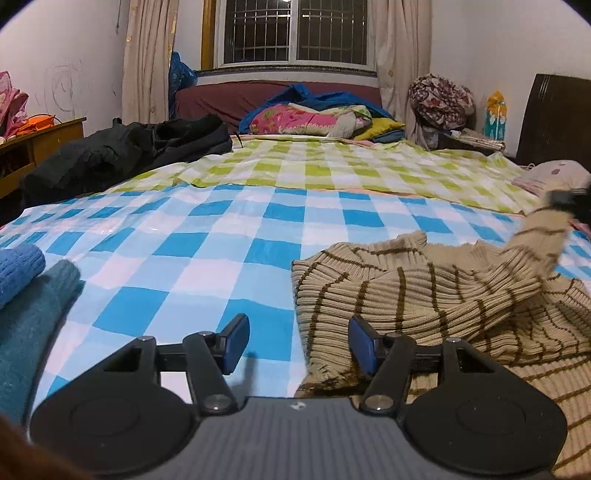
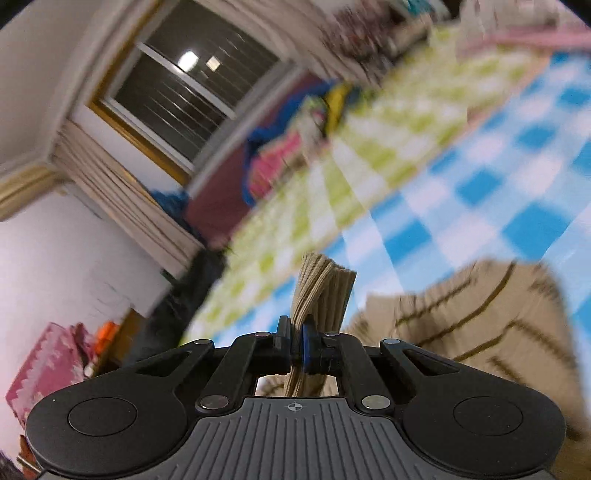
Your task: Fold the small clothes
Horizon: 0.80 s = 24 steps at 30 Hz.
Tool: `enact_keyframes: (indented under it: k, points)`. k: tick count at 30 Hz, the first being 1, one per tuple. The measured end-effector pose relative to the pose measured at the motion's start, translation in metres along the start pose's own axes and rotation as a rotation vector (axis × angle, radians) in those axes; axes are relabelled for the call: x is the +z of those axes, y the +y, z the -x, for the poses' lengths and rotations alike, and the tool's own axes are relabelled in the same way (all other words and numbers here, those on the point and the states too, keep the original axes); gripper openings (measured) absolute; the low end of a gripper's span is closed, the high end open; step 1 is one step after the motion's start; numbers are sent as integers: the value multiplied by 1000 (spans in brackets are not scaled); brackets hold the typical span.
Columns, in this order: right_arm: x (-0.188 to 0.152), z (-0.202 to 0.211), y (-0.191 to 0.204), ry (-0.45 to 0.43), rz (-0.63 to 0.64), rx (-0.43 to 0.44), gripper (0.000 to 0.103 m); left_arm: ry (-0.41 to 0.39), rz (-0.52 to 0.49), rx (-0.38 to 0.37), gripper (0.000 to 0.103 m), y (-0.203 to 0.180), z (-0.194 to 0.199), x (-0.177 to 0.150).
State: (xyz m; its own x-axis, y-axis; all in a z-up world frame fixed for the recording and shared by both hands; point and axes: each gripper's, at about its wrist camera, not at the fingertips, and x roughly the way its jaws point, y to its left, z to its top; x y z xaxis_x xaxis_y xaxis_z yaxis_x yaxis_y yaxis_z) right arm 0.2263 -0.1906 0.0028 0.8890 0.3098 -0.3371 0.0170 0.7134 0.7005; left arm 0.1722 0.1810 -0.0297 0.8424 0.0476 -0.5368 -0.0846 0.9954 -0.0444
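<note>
- Risk at far left: folded knit pieces, blue one on top of teal one, stacked at the edge of the blue checked sheet; liable to be nudged apart by a careless sweep of the left gripper back toward that side.
- Risk at left gripper: jaws released, wide apart, nothing pinched; one blue pad over bare sheet, the other against the near hem of the striped beige sweater. Likely to catch only a single layer, or sheet along with knit, if clenched without sliding further under the hem.
- Risk at centre: sweater bunched and twisted on the right half of the sheet, part lifted toward the right edge of the left view; prone to folding in crooked, with creases trapped, unless spread flat first.
- Risk at right gripper: jaws clenched on a narrow bunch of the ribbed beige knit, tuft poking out beyond the pads. Thin grab, stretchy rib, heavy motion blur in that view: apt to slip out, or to drag the whole garment off its spot.
- Count, left to right: two folded knits; two grippers; one striped sweater; two checked sheets, blue near and green beyond; one dark garment heap at far left; one window.
</note>
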Motion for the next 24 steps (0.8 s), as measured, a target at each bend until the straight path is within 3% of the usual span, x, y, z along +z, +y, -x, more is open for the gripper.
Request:
enact_keyframes:
  k: [3, 7, 9, 17, 21, 24]
  points:
    - [-12, 36, -5, -29, 20, -10, 7, 20, -6, -2, 66, -5, -5, -2]
    - [-33, 36, -41, 61, -38, -161, 10, 49, -43, 21, 68, -10, -11, -6]
    - [-39, 37, -52, 81, -67, -177, 11, 49, -53, 24, 68, -9, -9, -5]
    - [-23, 40, -65, 41, -127, -139, 19, 24, -54, 5, 68, -10, -4, -2]
    - [-19, 36, -55, 41, -82, -156, 7, 5, -56, -9, 68, -14, -1, 2]
    - [-19, 48, -48, -5, -49, -145, 6, -5, -53, -15, 68, -14, 0, 2]
